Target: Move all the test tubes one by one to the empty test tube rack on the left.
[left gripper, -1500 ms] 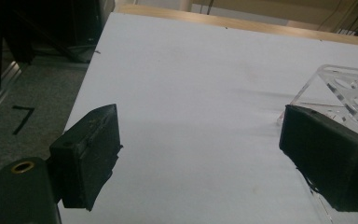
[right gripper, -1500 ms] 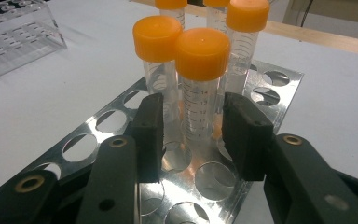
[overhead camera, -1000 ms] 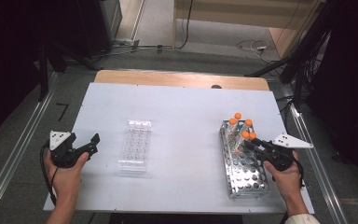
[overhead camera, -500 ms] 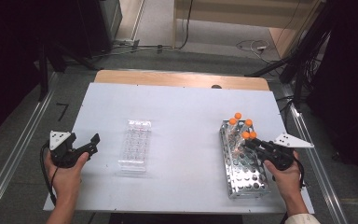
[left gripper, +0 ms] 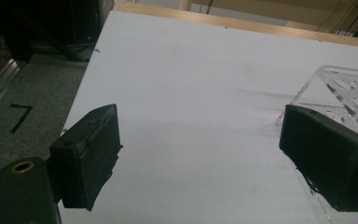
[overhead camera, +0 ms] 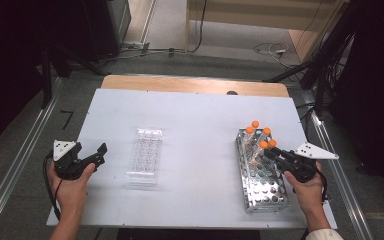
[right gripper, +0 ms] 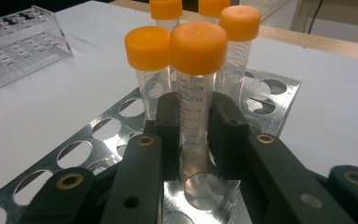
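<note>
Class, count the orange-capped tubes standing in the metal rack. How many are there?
5, clustered at the metal rack's far end: the nearest tube between the right gripper's jaws, one beside it, three behind.

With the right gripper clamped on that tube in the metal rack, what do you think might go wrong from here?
The right gripper has just closed on the nearest orange-capped tube, well below its cap. Neighbouring tubes stand close beside it, so a tilted lift may knock them. The tube sits in a hole of the metal rack; pulling at an angle could drag or tip the rack. The smooth wall might slip in the pads.
</note>
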`<state>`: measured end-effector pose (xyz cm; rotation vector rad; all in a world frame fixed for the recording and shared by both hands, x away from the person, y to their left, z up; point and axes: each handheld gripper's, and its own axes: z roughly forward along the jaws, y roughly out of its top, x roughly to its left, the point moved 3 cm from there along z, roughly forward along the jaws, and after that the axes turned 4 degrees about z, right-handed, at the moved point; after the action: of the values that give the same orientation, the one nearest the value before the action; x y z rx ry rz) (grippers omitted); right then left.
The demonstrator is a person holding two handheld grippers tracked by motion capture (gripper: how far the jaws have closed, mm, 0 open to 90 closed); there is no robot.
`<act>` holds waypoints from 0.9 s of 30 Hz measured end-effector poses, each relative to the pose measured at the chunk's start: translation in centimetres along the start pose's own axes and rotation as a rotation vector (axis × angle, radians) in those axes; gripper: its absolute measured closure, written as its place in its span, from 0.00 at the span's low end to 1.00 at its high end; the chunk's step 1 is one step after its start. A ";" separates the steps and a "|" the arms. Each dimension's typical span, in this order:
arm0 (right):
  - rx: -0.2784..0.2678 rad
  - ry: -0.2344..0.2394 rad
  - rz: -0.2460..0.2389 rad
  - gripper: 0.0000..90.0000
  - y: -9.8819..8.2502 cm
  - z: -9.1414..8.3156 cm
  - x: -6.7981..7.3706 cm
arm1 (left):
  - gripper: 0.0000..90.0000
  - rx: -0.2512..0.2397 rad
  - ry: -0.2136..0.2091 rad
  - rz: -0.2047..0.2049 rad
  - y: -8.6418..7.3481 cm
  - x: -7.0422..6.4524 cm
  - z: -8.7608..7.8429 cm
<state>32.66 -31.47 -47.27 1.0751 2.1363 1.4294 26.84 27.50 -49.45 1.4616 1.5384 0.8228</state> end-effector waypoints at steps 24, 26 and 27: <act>-0.057 -0.033 -0.021 0.81 1.7 -1.4 0.7 | 0.14 -0.003 -0.002 -0.002 0.0 0.1 0.0; -0.064 -0.031 -0.019 0.81 1.8 -1.7 0.7 | 0.14 -0.003 -0.002 -0.002 0.0 0.1 0.0; -0.070 -0.031 -0.017 0.81 1.9 -1.8 0.7 | 0.14 -0.002 -0.001 -0.003 0.0 0.1 0.0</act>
<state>31.77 -31.69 -44.69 1.0436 2.0530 1.4588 26.84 27.57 -49.42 1.4577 1.5381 0.8210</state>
